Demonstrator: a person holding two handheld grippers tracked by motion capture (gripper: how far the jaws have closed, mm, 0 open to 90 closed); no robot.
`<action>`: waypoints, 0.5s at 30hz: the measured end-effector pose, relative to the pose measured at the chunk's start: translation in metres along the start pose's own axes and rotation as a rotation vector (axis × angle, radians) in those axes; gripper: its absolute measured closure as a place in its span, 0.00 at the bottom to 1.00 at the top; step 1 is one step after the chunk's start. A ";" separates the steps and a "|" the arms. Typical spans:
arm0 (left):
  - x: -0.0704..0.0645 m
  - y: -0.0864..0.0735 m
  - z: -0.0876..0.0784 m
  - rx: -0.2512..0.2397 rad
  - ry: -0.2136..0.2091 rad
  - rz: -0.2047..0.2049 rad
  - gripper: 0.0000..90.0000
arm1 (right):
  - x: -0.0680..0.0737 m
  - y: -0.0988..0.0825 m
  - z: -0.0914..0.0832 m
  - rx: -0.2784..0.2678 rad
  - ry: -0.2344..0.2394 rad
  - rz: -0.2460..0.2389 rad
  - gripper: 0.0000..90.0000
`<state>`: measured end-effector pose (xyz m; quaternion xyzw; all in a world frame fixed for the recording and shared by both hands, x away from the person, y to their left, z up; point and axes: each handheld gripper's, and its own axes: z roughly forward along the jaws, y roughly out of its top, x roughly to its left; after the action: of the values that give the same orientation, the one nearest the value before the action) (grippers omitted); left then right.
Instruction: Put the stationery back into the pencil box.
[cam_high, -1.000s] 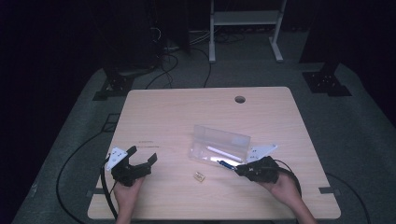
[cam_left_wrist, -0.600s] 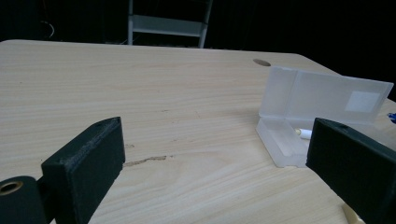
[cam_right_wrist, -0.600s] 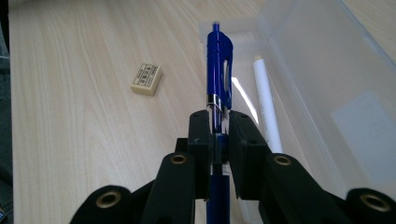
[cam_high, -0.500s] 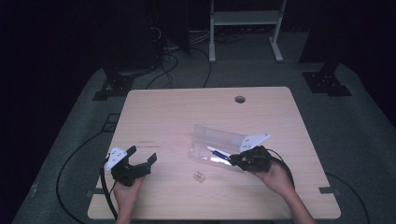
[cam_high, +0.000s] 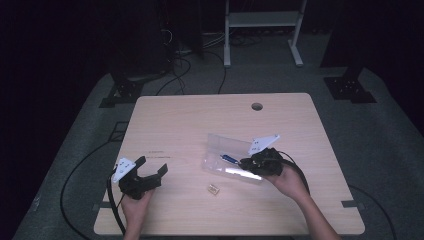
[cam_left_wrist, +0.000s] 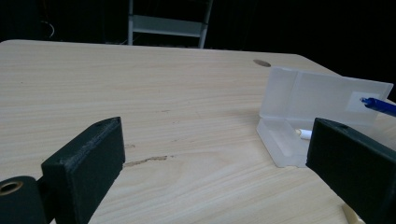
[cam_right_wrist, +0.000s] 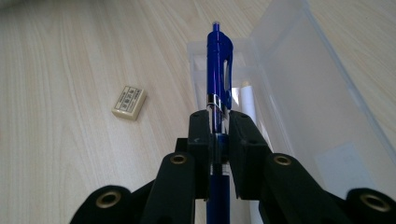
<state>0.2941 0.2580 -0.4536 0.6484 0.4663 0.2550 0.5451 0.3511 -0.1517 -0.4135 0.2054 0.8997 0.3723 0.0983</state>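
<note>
The right tongs (cam_right_wrist: 217, 122) pinch a blue pen (cam_right_wrist: 217, 70) lengthwise, aiming it over the open clear case (cam_high: 231, 156) near the tabletop's (cam_high: 200, 120) right edge, likely to slide it in beside a white pen (cam_right_wrist: 246, 100). The left tongs (cam_high: 151, 169) rest spread near the front-left corner. An eraser (cam_high: 214, 189) lies in front of the case.

Glossy blue plastic pen (cam_right_wrist: 215, 70), frosted translucent plastic case (cam_high: 227, 155), matt pale wood-grain table (cam_high: 190, 120), matt black fingers (cam_right_wrist: 201, 140).

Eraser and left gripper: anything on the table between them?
No. In the high view, only bare tabletop separates the eraser from the open left gripper.
</note>
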 end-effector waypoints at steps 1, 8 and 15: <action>0.000 0.000 0.000 -0.001 0.000 -0.002 0.04 | -0.001 0.001 0.001 0.002 -0.003 -0.007 0.88; 0.001 0.000 -0.002 -0.006 0.000 -0.006 0.04 | -0.001 0.005 0.014 0.025 0.001 -0.021 0.88; 0.001 0.000 -0.002 -0.007 0.000 -0.006 0.04 | -0.004 0.004 0.024 0.054 0.001 -0.021 0.88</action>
<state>0.2931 0.2597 -0.4529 0.6451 0.4673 0.2552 0.5481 0.3642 -0.1356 -0.4277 0.1985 0.9116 0.3469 0.0963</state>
